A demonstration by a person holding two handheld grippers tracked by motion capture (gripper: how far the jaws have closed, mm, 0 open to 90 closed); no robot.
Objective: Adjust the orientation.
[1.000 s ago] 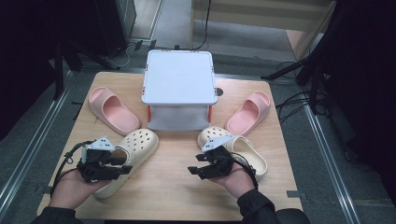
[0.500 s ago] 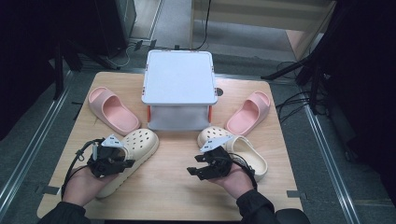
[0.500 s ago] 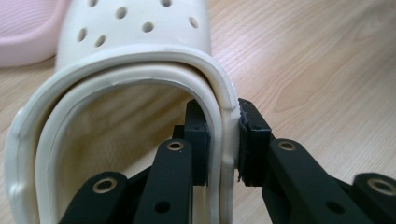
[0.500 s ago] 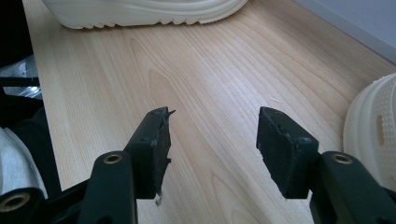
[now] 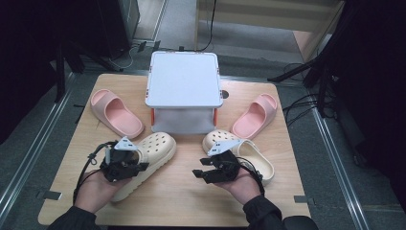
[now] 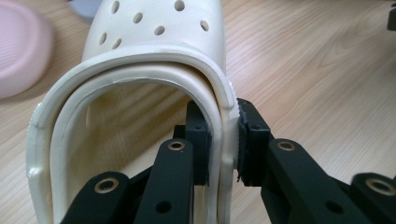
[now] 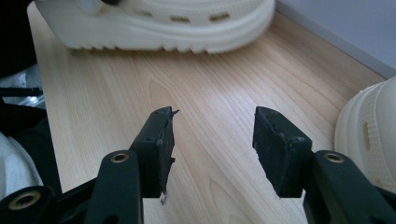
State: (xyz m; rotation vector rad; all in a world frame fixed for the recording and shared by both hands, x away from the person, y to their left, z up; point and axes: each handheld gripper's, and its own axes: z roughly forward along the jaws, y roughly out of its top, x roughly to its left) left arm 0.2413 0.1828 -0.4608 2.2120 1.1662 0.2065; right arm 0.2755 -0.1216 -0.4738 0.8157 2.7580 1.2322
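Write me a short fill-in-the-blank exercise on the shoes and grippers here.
1. The left gripper is shut on the side wall of a ____ clog.
2. The right gripper has its jaws ____.
3. Two ____ slides lie beside the white stand.

Missing words: cream; open; pink

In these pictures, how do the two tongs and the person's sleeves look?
Both tongs, left and right, are black, with two blocky jaws on linkage arms joined by brass-ringed pivots. Each carries a grey three-cornered plate on top and trails a black cable. The right jaws' pads look frayed at the tips. The sleeves are dark.
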